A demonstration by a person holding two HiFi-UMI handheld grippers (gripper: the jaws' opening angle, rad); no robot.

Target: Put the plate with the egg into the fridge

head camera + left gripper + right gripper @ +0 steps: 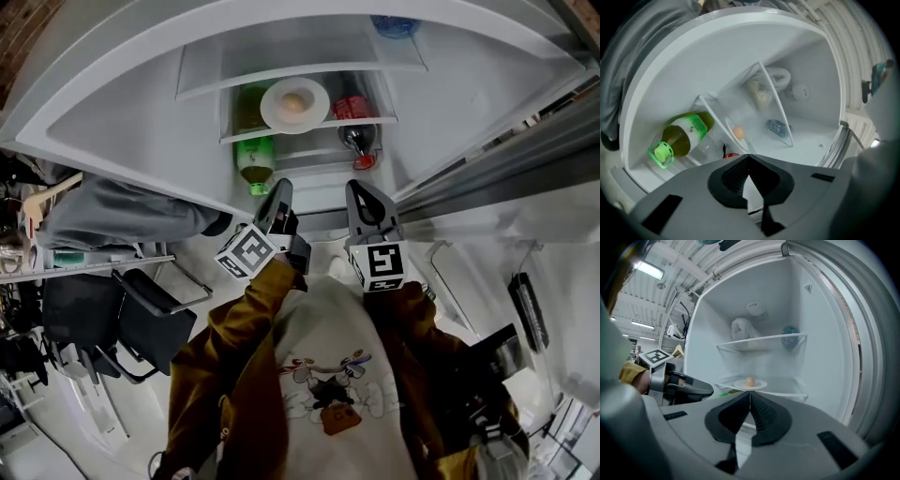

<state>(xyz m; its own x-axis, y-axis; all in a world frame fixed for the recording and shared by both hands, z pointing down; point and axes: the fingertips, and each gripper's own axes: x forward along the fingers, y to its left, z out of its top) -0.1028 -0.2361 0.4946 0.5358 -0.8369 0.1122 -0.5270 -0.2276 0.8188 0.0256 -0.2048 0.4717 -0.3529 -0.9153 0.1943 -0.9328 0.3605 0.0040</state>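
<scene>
Fridge point(122, 112) is open, with the head view looking down into it. It has two glass shelves. The upper shelf point(761, 339) carries a pale bag point(742, 329). The middle shelf point(367, 121) carries the task item.

Left tool point(279, 189) and right tool point(362, 190) sit side by side just outside the fridge opening, tips pointing in. Both have jaws fully together with nothing between them, and neither touches the shelf or the plate.

Under the middle shelf a green bottle point(255, 159) lies on its side on the left, cap toward the opening. A red-capped bottle point(357, 141) lies on the right.

Plate point(275, 105) sits flat on the middle shelf near its front edge, roughly centred between the side walls. Egg point(293, 103) sits in the middle of the plate and looks settled.

Judgement: placement looks done, since the plate is inside, supported and not held by either tool. The step in hand is the retreat after release.

Next move calls for:
- Back both tools straight out, keeping them clear of the shelf's front edge. The plate sits close to that edge, so a knock could slide it off or roll the egg.
- If the door is to be closed, one tool has to reach it. Its position isn't clear from these views, so it needs locating first.
- Close gently so the egg doesn't roll.
</scene>
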